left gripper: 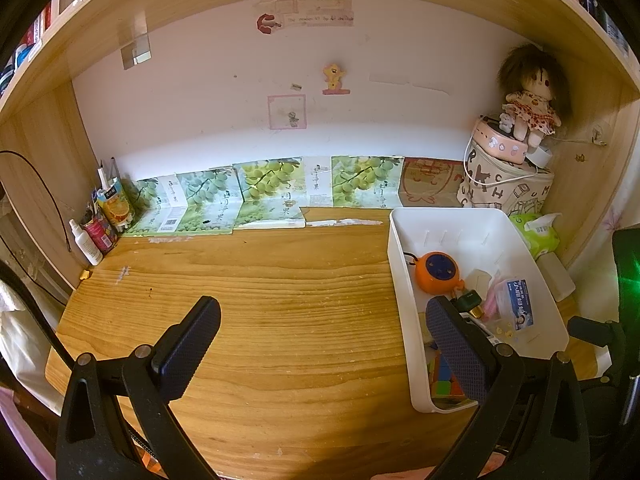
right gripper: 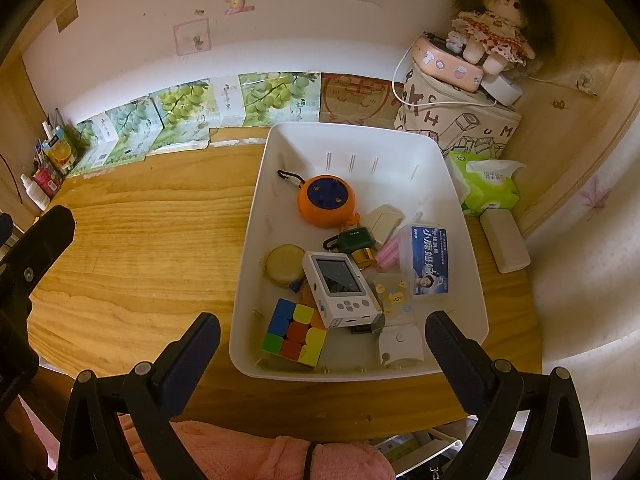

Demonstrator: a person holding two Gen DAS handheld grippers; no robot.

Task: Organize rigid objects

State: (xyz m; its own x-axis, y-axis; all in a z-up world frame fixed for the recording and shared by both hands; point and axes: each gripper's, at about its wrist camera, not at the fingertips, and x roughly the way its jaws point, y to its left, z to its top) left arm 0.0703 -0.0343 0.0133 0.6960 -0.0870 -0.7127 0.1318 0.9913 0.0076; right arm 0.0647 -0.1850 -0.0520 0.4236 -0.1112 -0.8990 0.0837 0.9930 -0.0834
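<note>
Wooden desk (left gripper: 280,300) fills the alcove, with a white plastic bin (right gripper: 472,280) standing at its right side, near a green tissue pack (right gripper: 490,188). Inside lie a Rubik's cube (right gripper: 296,334), a white handheld game console (right gripper: 340,286), an orange round gadget (right gripper: 326,200) and a blue-labelled box (right gripper: 430,260). Both the left gripper (left gripper: 324,344) and the right gripper (right gripper: 322,354) hover spread wide, grasping nothing.

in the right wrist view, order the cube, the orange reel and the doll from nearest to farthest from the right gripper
1. Cube: front left corner of the white bin, just ahead of the right gripper.
2. Orange reel: mid-bin, toward the back.
3. Doll: beyond the bin, sitting in the back right corner by the wall.
</note>
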